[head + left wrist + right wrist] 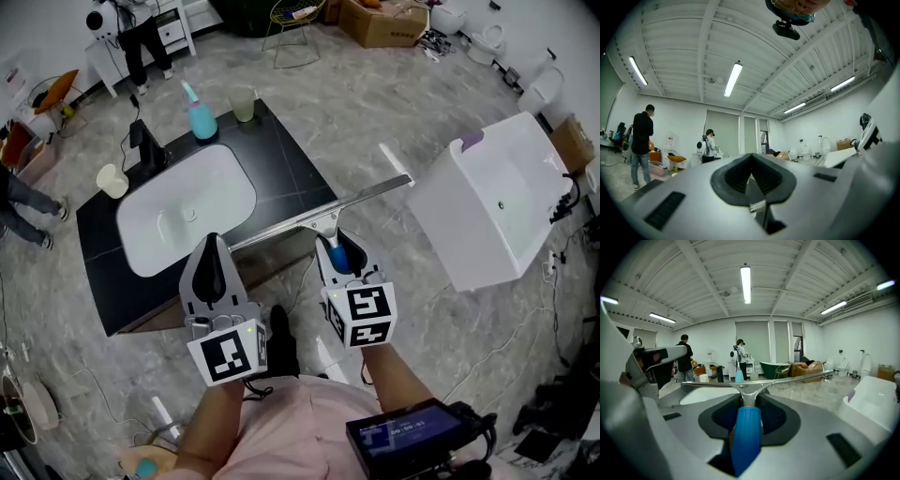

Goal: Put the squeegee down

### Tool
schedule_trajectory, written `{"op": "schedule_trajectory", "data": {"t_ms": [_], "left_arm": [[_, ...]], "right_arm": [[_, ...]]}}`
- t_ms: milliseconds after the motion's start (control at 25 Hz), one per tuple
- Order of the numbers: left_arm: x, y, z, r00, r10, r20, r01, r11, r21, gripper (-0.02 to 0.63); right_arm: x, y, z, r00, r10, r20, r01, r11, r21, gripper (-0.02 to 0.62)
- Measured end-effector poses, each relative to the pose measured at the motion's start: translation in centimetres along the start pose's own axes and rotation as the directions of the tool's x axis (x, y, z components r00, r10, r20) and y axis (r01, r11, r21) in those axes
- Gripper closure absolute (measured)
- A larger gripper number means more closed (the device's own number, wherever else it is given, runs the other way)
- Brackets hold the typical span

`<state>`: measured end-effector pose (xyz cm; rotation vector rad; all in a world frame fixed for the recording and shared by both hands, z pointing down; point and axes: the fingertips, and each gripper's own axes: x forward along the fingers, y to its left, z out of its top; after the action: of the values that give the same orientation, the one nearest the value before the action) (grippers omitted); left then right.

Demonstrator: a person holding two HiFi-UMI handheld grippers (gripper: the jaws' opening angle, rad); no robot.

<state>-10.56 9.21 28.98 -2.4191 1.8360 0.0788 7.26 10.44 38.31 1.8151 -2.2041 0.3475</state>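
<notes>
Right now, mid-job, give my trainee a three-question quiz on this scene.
1. Which claw holds the squeegee?
2. True or false: the left claw is shut and empty.
3. The teal bottle: A lies flat; B stands on the counter beside a cup; C hangs from a hook.
Key: 1 the right claw; 2 true; 3 B.
</notes>
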Motion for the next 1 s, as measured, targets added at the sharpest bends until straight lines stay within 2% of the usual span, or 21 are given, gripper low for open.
{"op": "schedule_trajectory", "data": {"t_ms": [280, 560, 760, 1000], "left_arm": [[7.9, 4.8, 0.7, 1.000, 0.004, 0.010, -0.004, 1.000, 0.013, 0.597], [11.4, 7.7, 2.4, 0.999, 0.011, 0.047, -0.012, 1.000, 0.023, 0.597], [12.7, 8.8, 2.4, 0.998, 0.020, 0.056, -0.022, 0.999, 0.028, 0.597], [14.1, 9.1, 1.2, 0.998, 0.047, 0.035, -0.048, 0.998, 0.029, 0.597]], "right_arm": [[8.1, 0.7, 5.4, 1.000, 0.006, 0.024, -0.006, 1.000, -0.013, 0.472], [11.7, 1.2, 10.0, 0.997, 0.001, 0.077, 0.002, 0.999, -0.037, 0.472], [13.2, 1.1, 11.6, 0.995, -0.003, 0.099, 0.008, 0.999, -0.051, 0.472], [15.4, 0.5, 11.3, 0.997, 0.018, 0.081, -0.014, 0.998, -0.054, 0.473]]}}
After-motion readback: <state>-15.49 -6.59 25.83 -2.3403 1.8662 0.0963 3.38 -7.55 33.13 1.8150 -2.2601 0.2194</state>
